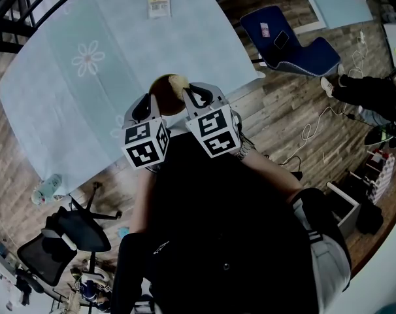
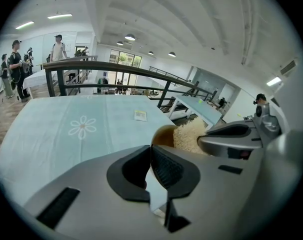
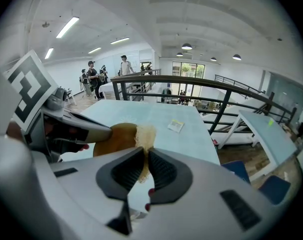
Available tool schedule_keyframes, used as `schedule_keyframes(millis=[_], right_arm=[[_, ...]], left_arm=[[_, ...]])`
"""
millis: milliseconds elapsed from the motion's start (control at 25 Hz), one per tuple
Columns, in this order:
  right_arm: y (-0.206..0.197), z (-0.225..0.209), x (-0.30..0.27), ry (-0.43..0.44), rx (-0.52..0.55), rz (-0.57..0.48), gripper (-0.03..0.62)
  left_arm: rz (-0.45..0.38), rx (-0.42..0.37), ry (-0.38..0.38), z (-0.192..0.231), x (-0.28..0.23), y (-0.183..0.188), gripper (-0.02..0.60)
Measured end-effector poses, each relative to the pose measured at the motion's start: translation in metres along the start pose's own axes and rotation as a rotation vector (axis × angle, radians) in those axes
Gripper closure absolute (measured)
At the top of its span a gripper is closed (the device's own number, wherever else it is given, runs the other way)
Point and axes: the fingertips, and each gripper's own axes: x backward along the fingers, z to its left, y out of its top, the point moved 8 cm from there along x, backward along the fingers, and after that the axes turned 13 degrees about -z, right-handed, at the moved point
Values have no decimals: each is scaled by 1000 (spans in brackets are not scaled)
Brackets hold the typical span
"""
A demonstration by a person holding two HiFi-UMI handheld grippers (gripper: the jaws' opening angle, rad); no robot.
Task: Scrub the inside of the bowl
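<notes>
Left tool (image 2: 150, 151) is clenched on the bowl's (image 3: 114, 139) rim, at the bench's (image 1: 119, 31) near edge. Right tool (image 3: 144, 156) is clamped on a pale scrubber (image 3: 144, 134) that touches the bowl's right side. So the bowl lies just left of the scrubber, mouth apparently turned toward it. It's round, with no long axis. The right hand is placed to scrub.

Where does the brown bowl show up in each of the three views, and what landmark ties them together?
Head view: bowl near the centre, slightly above the middle.
Left gripper view: bowl just right of centre, above the jaws.
Right gripper view: bowl left of centre, above the jaws.
Shared landmark: the yellow card lying beyond the bowl.
</notes>
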Motion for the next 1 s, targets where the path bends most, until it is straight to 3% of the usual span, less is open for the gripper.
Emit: schedule_keyframes(millis=[680, 1000], right_arm=[[5, -34, 4, -89, -73, -49, 556], [1, -31, 7, -59, -117, -62, 556]], left_arm=[[57, 3, 57, 28, -25, -28, 557], [97, 165, 101, 56, -79, -65, 557]])
